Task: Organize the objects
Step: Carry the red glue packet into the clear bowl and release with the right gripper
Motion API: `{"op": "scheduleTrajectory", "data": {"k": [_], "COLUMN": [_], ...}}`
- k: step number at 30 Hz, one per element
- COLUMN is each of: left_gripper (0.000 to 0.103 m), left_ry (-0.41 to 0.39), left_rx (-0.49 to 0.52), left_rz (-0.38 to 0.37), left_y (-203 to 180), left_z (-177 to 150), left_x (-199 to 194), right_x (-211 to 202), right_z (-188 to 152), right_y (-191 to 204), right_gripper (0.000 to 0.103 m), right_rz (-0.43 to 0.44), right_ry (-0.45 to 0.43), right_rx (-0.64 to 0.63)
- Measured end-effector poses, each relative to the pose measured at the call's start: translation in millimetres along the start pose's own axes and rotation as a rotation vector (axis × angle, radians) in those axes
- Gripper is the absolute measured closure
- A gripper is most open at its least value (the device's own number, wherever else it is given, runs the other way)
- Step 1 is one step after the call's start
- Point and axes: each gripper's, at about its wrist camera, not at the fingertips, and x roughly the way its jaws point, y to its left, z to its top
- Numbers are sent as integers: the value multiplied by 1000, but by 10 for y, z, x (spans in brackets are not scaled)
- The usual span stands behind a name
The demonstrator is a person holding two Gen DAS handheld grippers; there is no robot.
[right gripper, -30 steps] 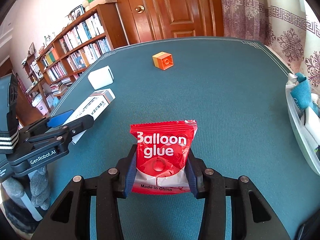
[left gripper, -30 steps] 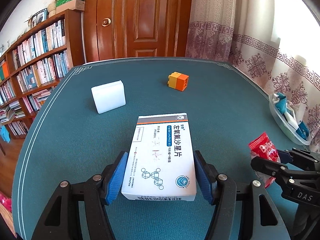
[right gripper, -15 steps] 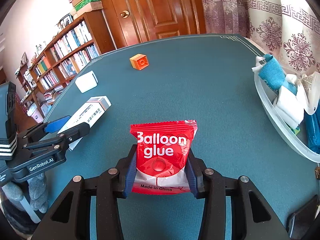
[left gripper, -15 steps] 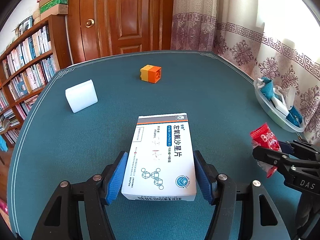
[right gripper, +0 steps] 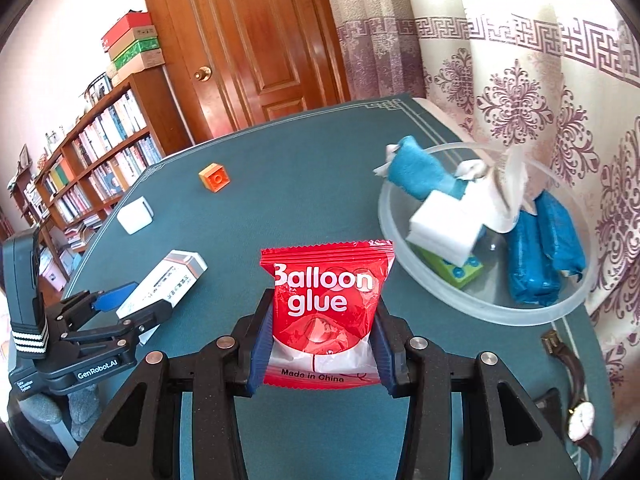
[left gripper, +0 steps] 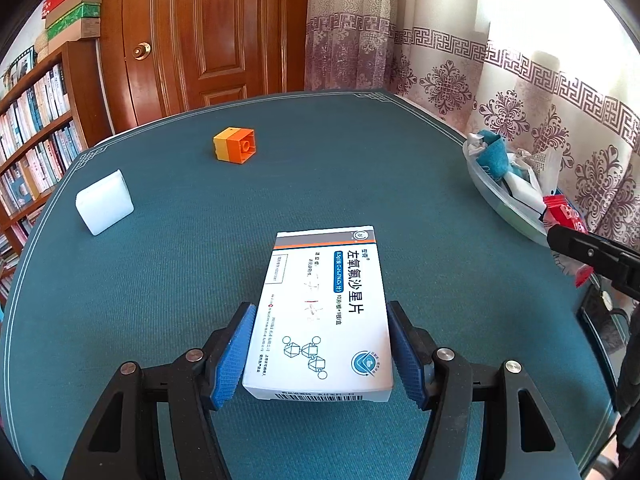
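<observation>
My left gripper (left gripper: 320, 354) is shut on a white medicine box (left gripper: 322, 312) and holds it above the teal table. It also shows in the right wrist view (right gripper: 160, 288). My right gripper (right gripper: 320, 344) is shut on a red "Balloon glue" packet (right gripper: 326, 300), held just left of a clear round tray (right gripper: 404, 258). The tray holds blue cloths, a white sponge, a green brick and white wrappers. An orange brick (left gripper: 235, 145) and a white block (left gripper: 105, 201) lie on the far left of the table.
The tray (left gripper: 496, 200) sits at the table's right edge by the patterned curtain. A wristwatch (right gripper: 576, 412) lies near the right front edge. A bookshelf (right gripper: 92, 152) and wooden door (left gripper: 208, 32) stand behind the table.
Both grippers have swung to the right with their objects still held. The tray has come much closer to the right gripper, and the brick and white block have shifted left in view.
</observation>
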Motion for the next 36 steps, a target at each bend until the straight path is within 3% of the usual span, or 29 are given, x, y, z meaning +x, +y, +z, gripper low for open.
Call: {"op": "scheduleTrajectory", "data": {"k": [8,15,36], "left_gripper": [35,35,35], "left_ry": [8,19,31], "left_rx": [13,16,5], "left_rz": [-22,-26,-35], "left_y": [-137,-178,-150], "left_z": [18,6,-19], "left_x": [34,83,119], "right_x": [-115,-20,363], "right_z": [25,113,263], "right_y": [-540,-770,-889], "right_gripper": [58,58,58], "right_rz": [-112,-190,-241], "right_ry": [-25,-21,23], "right_rx": [80,108,77]}}
